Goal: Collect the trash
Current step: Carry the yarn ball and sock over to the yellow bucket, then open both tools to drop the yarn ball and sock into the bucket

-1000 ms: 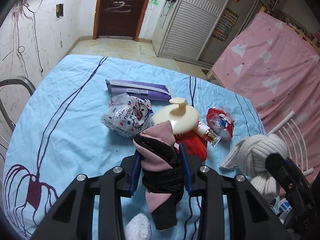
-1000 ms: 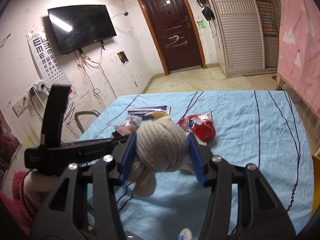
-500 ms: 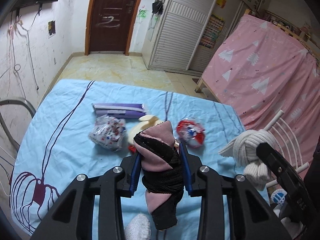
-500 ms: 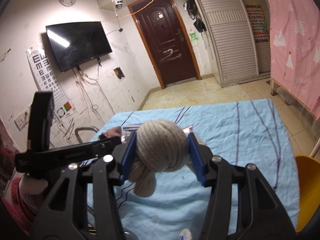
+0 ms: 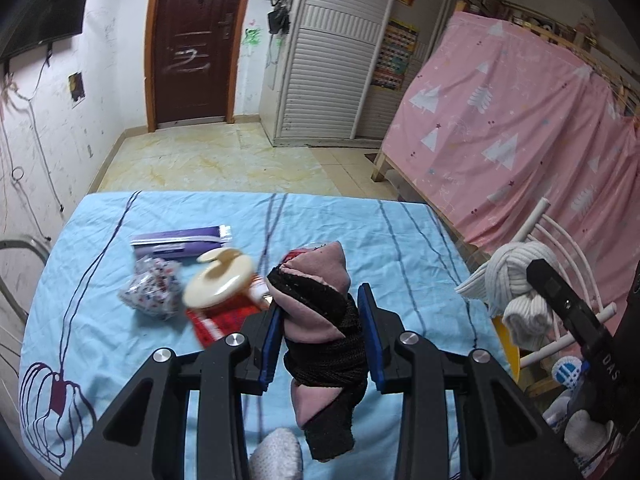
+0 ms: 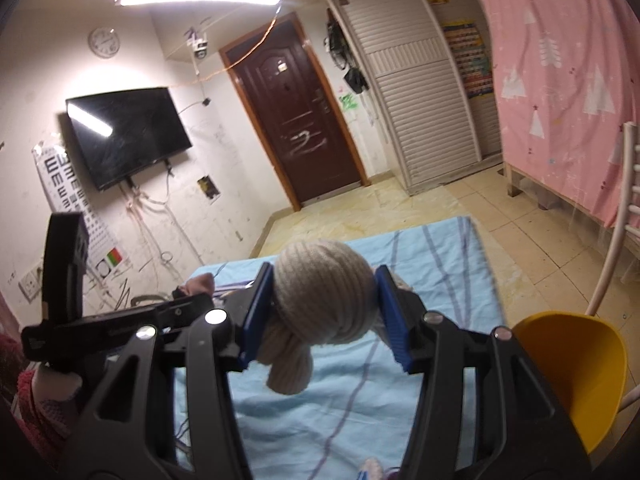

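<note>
From your left wrist, the left claw point(image 5: 320, 336) is clamped on a pink-and-black sock bundle point(image 5: 320, 320), upright between the pads. From your right wrist, the right claw point(image 6: 324, 312) grips a knotted cream sock ball point(image 6: 320, 292); the yellow bin point(image 6: 576, 364) sits just right of it, nearer this hand.

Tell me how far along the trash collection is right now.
Nothing visibly binned yet. In hand: the left gripper is clamped on a pink-and-black sock bundle, the right gripper on a knotted cream sock, with a yellow bin beside it. Left on the blue sheet: purple packet, crumpled wrapper, cream brush, red wrapper.
</note>
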Available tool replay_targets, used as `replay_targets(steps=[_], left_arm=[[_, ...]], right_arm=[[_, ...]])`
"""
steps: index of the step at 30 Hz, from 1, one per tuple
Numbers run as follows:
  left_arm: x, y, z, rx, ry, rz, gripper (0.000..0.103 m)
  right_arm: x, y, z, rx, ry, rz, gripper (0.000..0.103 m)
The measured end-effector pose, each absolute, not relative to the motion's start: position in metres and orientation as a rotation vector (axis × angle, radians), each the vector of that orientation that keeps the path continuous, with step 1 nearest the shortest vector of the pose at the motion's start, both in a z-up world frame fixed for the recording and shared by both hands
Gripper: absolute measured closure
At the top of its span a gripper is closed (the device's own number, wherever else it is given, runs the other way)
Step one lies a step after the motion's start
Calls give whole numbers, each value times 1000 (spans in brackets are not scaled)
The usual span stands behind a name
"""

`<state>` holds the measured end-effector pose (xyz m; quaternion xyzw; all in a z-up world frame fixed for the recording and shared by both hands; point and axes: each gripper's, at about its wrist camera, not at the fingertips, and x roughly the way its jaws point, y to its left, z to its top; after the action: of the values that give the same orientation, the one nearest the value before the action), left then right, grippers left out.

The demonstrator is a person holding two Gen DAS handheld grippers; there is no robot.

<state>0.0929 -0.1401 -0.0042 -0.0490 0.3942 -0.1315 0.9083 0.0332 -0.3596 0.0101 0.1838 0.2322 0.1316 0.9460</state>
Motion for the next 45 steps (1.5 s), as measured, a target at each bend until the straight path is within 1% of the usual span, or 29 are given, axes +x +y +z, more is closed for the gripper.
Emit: replay_targets(steps=[13,26,40,42,43,44,45], left_arm=[[91,-225,8,19,792,-362,77],[93,-306,6,59,809,-499,77],[88,-383,-4,65,805,-670,77],[88,-395,-6,70,806,-676,77],[87,-400,-7,76,805,-676,77],[87,-405,-8,81,803,-677,77],[88,-411,-8,86,801,-680,77]], right_arm=[[20,-444,-1,431,438,108,53],[11,-520,-36,517,461,-9,52],[13,-554,-61,591,501,-39,52],[13,-555,-63,599,503,-43,49],[14,-554,-62,600,504,-46,45],[14,-554,-63,599,502,-53,43],[12,-554,-63,599,501,-56,42]])
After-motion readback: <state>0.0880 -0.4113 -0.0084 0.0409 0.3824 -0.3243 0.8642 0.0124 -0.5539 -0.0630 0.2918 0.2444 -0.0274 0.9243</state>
